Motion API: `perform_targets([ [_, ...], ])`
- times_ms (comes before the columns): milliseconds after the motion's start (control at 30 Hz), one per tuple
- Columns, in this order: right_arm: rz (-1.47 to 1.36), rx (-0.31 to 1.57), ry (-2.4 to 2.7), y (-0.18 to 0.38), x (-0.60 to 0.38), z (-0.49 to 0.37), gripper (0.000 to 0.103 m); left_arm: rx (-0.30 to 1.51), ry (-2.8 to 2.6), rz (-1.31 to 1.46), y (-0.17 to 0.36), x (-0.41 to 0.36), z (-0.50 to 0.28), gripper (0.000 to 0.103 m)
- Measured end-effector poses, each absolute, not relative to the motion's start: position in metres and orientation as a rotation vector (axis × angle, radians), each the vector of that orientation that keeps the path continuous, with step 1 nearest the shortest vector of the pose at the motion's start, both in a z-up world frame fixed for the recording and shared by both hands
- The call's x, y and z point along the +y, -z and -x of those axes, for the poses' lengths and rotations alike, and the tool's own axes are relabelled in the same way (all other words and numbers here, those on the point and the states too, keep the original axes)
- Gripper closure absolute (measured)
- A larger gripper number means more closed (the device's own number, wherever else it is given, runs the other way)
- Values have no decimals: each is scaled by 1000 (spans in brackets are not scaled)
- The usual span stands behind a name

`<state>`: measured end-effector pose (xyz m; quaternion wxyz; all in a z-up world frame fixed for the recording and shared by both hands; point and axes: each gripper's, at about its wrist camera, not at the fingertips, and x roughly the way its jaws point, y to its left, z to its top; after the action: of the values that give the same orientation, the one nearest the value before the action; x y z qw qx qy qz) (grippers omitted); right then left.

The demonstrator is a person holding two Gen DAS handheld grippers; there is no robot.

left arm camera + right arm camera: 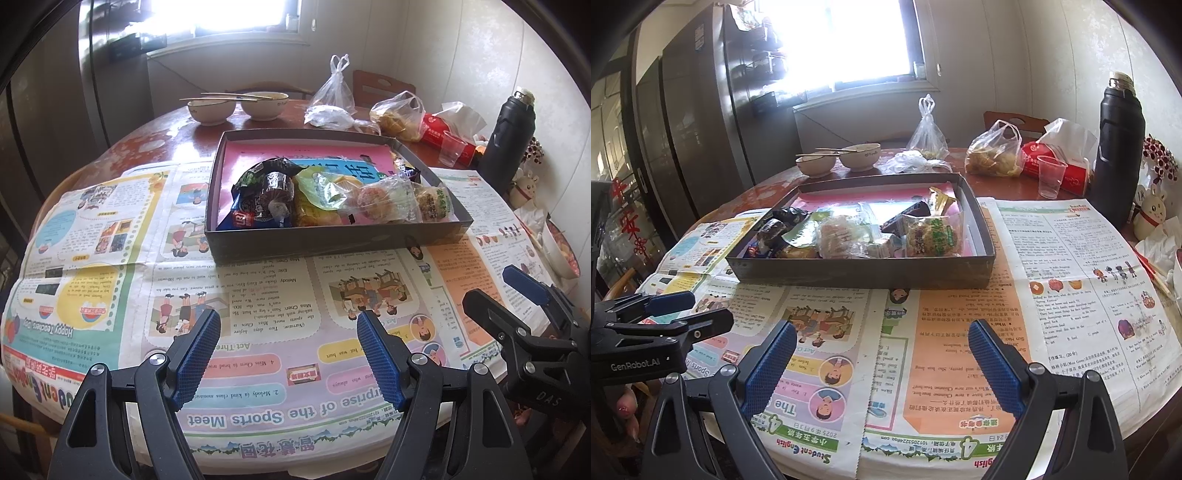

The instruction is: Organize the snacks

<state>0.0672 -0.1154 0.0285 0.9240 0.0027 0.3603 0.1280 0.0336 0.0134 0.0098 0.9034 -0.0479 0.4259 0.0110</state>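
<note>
My left claw (288, 354) and right claw (882, 365) both hover released and empty over the newspaper (258, 295) on the counter (177, 140). The snacks (332, 192) already lie heaped in the dark shallow box (332, 240), just ahead of me, so the gathering looks mostly done; what seems left is straightening that jumble. The box sits flat, its long axis running across my view, one long side facing me. No wrapped snacks lie loose on the paper.
</note>
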Motion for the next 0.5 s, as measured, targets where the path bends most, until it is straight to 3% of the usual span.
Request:
perform_targets([
  [500,-25,785,-229,-20,-130,-89,8,869,8,153,-6,26,-45,25],
])
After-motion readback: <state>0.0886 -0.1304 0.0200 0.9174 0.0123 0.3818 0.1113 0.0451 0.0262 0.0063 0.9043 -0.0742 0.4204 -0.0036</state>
